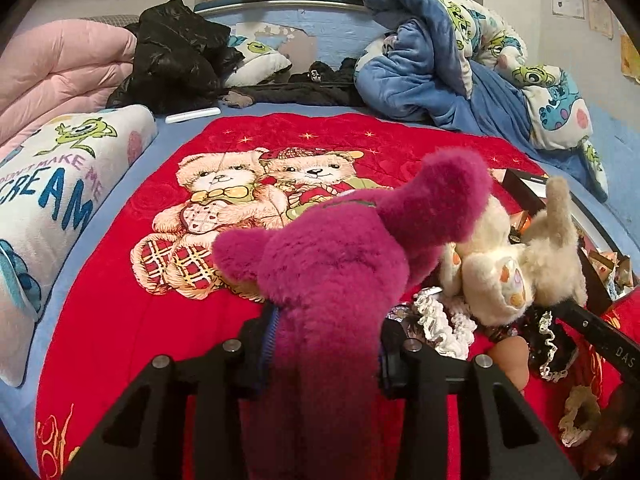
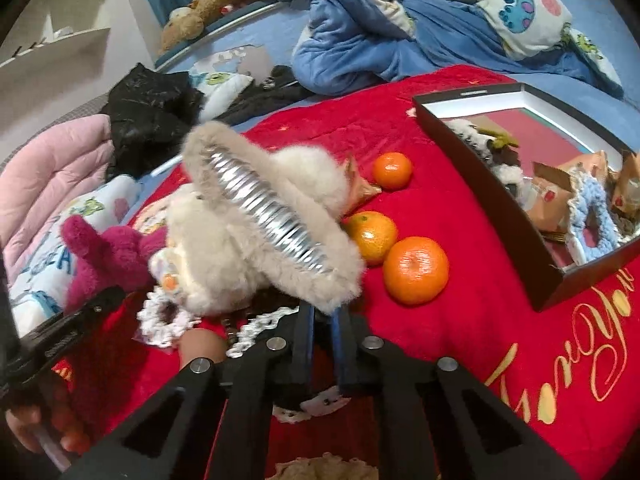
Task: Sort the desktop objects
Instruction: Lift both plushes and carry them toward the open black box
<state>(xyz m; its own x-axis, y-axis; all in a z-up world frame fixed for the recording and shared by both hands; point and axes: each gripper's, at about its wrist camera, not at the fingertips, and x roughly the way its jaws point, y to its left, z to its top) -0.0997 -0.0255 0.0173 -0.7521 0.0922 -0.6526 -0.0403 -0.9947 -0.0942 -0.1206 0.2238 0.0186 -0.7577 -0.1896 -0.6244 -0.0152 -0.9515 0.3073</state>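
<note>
We had the left gripper (image 1: 324,344) clamped on the magenta plush (image 1: 340,264), its body wedged between the jaws above the red blanket (image 1: 120,280). The right gripper (image 2: 322,316) was pinched shut on the furry edge of the cream clip (image 2: 276,216). Three oranges (image 2: 416,270) lay on the blanket just beyond the clip, the black box (image 2: 480,184) past them.

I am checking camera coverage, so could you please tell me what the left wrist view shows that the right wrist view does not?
Only the left wrist view shows the teddy-bear print on the red blanket and the left claw gripping the magenta plush toy. Only the right wrist view shows three tangerines and the right claw shut on the beige furry hair clip. Both show the open box.
</note>
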